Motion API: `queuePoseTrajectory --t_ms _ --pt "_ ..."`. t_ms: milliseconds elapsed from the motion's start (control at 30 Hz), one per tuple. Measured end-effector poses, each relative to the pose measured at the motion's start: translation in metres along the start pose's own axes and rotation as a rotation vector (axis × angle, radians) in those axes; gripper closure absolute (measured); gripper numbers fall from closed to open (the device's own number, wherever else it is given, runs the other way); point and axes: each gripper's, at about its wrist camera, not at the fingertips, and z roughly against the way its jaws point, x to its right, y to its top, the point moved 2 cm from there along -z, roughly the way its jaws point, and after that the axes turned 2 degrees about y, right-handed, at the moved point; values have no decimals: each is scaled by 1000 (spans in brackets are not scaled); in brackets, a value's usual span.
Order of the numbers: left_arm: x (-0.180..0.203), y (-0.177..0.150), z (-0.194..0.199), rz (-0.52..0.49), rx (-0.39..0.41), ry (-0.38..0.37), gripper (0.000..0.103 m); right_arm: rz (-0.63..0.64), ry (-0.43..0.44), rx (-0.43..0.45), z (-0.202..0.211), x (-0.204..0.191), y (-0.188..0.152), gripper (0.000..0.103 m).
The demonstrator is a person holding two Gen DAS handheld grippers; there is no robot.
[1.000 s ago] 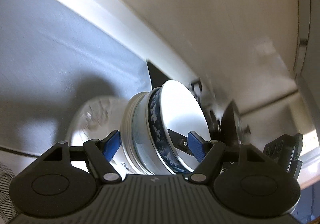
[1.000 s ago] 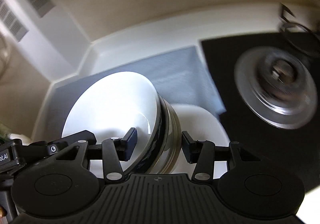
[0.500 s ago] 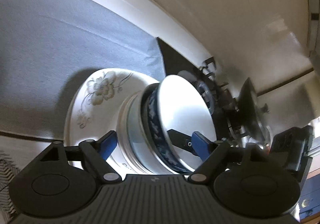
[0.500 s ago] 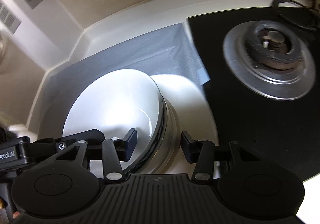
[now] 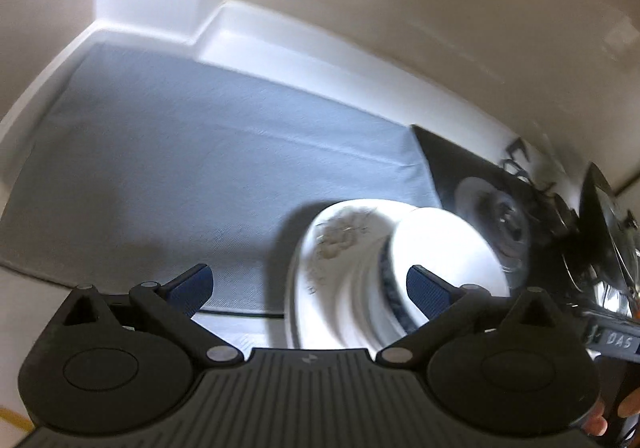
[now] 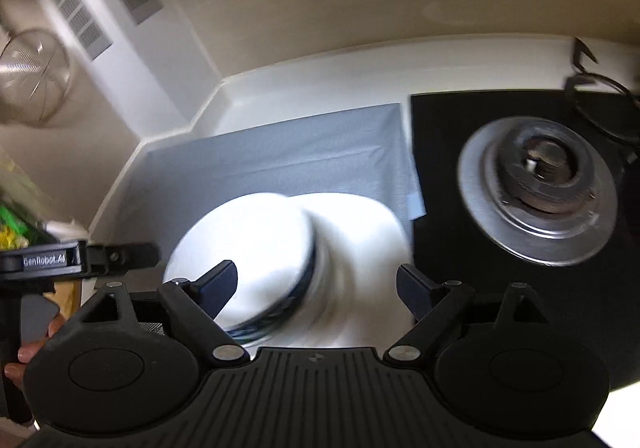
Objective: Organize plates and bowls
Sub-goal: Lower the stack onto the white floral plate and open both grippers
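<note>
A stack of bowls, a white one with a dark blue patterned band on top [image 5: 436, 260] [image 6: 256, 248], sits on a white flowered plate [image 5: 332, 244] [image 6: 360, 224] on the grey mat [image 5: 200, 151] [image 6: 280, 155]. The stack is blurred in both views. My left gripper [image 5: 308, 284] is open and empty; its right finger stands in front of the top bowl's rim. My right gripper [image 6: 316, 284] is open and empty, with the stack between its spread fingers.
A black hob with a round gas burner [image 6: 540, 187] [image 5: 496, 219] lies right of the mat. A pan lid [image 5: 608, 232] stands at the far right. A wire strainer [image 6: 32, 75] hangs on the left wall. The white counter rim [image 5: 256, 19] runs behind the mat.
Both grippers opened wide and drew back from the bowl stack. The left view swung left, showing more of the grey mat. The stack now stands free on the plate.
</note>
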Motion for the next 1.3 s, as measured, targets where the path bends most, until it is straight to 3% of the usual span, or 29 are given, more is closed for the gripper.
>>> queuePoseTrajectory --t_ms 233,500,700,733,767,900,933,967,1100,1300 --pt "-22 -8 -14 19 -42 49 0 -139 -43 7 4 42 -9 15" --pt "-23 -24 -43 -16 -140 12 0 -84 -80 -70 -23 53 -28 25" --pt "-23 -27 -70 12 -183 7 1 -68 -65 -127 -48 50 -32 49" --pt "-24 -27 -73 16 -187 -2 1 -62 -64 -137 -52 49 -32 57" --pt "-25 -28 -76 22 -186 -5 3 -52 -63 -147 -55 47 -31 71" --pt "-22 -27 -77 6 -179 -64 53 25 -118 -161 -63 35 -28 74" --pt "-19 -27 -78 -2 -191 -84 58 30 -126 -165 -64 33 -27 74" --pt "-17 -28 -80 -11 -207 -114 70 44 -135 -173 -65 30 -26 74" --pt "-21 -26 -79 6 -205 -122 71 104 -172 -195 -68 15 -23 74" --pt "-43 -18 -73 32 -187 -101 72 113 -144 -213 -82 -4 -18 73"
